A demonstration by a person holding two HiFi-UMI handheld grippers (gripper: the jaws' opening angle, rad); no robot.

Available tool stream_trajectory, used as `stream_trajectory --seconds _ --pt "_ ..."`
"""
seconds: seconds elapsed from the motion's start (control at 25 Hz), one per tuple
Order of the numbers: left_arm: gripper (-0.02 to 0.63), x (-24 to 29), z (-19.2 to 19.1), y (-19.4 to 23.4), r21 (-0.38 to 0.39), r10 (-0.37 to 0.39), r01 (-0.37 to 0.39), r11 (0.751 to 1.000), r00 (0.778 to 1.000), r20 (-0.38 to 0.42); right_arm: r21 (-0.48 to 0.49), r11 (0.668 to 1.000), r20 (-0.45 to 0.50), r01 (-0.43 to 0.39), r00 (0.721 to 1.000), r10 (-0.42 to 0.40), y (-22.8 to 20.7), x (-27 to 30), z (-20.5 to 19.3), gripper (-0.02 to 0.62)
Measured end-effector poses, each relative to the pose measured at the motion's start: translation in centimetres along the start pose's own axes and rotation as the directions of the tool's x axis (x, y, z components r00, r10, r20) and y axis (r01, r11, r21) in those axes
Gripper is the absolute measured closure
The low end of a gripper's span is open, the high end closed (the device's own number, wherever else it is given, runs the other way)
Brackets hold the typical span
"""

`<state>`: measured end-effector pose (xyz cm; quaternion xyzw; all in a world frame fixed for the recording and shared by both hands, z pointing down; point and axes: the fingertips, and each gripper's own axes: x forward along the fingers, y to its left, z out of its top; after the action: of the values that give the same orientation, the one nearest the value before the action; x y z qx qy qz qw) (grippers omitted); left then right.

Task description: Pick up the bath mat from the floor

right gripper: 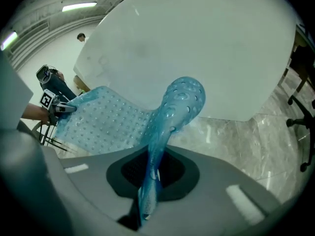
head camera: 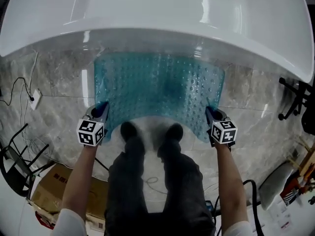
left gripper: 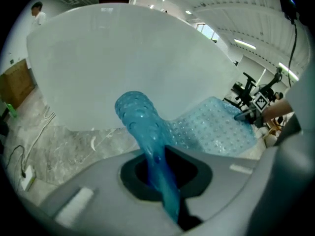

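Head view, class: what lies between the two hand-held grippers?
In the head view the bath mat spans the gap, its near corners clamped by the left hand-held gripper and right hand-held gripper; the person's shoes show at its near edge.

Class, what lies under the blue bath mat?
Around the bath mat marble floor shows, with the person's shoes at its near edge. The floor directly beneath is covered.

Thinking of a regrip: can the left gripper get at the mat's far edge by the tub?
Probably not: the left gripper is shut on the mat at a near corner, and the far edge lies across the sheet by the tub.
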<state>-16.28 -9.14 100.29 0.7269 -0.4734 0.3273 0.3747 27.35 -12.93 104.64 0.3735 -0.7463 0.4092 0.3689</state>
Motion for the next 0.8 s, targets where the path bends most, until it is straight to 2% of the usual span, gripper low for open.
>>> stream_trajectory --seconds 0.16,0.48,0.8 --pt "0.592 -5.4 2.7 -2.5 -0.002 0.004 -0.004 1.000 1.000 0.016 -0.019 1.000 0.011 -0.001 1.000 0.001 3.4 -4.8 1.9 0.574" --pt "0.591 -18.1 5.4 -3.5 0.028 0.013 -0.014 1.000 1.000 0.018 -0.027 0.998 0.017 -0.062 0.998 0.063 10.7 -14.7 5.2 0.574" --pt "0.591 -31.9 8.2 -6.8 0.015 0.011 -0.012 1.000 0.999 0.047 0.073 0.988 0.087 -0.139 0.987 0.132 21.1 -26.3 7.4 0.572"
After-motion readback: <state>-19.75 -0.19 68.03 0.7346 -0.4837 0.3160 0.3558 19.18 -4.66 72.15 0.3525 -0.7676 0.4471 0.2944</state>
